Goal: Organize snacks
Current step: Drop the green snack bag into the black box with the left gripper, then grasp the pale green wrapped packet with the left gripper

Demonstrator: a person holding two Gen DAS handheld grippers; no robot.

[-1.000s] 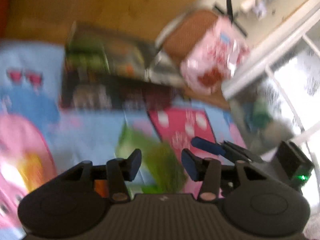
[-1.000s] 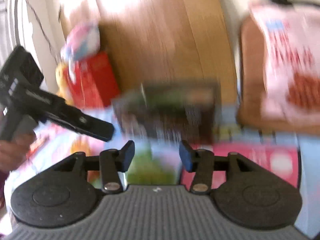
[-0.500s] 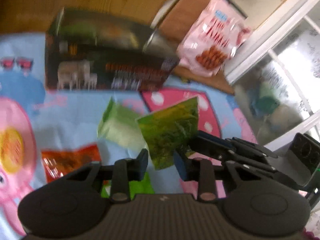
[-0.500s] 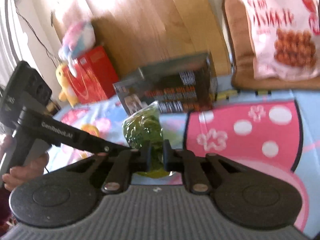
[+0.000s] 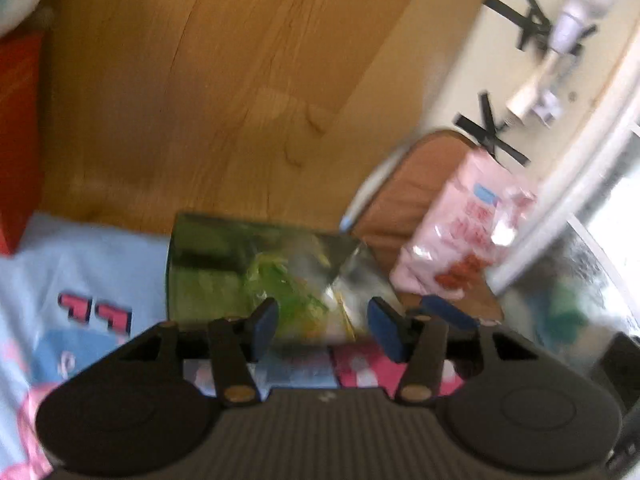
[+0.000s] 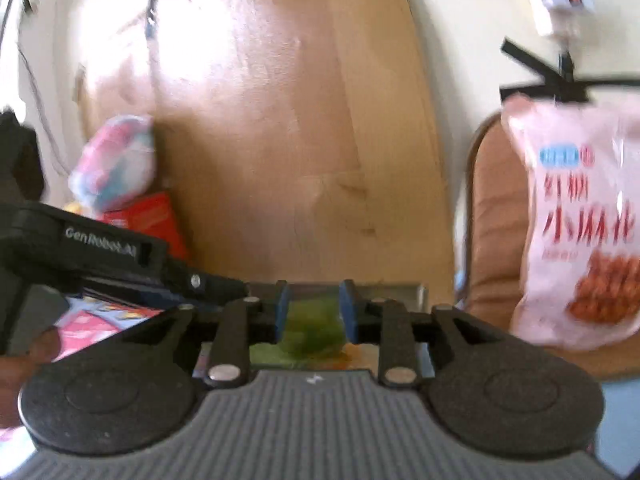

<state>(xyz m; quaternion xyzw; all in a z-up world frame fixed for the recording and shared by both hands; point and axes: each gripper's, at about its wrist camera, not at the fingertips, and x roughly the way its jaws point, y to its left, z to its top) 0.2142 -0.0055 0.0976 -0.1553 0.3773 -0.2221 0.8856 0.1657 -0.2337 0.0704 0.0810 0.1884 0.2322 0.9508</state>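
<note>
A dark open box (image 5: 208, 264) stands on the cartoon-print mat (image 5: 80, 280), and green snack packets (image 5: 288, 288) lie inside it. My left gripper (image 5: 322, 330) is open and empty, just in front of the box. My right gripper (image 6: 314, 314) is open, with a green packet (image 6: 316, 332) lying between and below its fingers over the box (image 6: 384, 290). The right gripper's blue fingertip (image 5: 448, 312) shows in the left wrist view. The left gripper's black body (image 6: 100, 256) shows in the right wrist view.
A pink snack bag (image 6: 580, 240) rests on a brown chair cushion (image 5: 412, 200) at the right. A red box (image 6: 148, 216) and a plush toy (image 6: 116, 160) stand at the left by the wooden floor (image 5: 200, 80). A window frame (image 5: 580, 160) runs at the far right.
My right gripper carried the green packet from the mat up to the box and opened. My left gripper widened and moved forward to the box.
</note>
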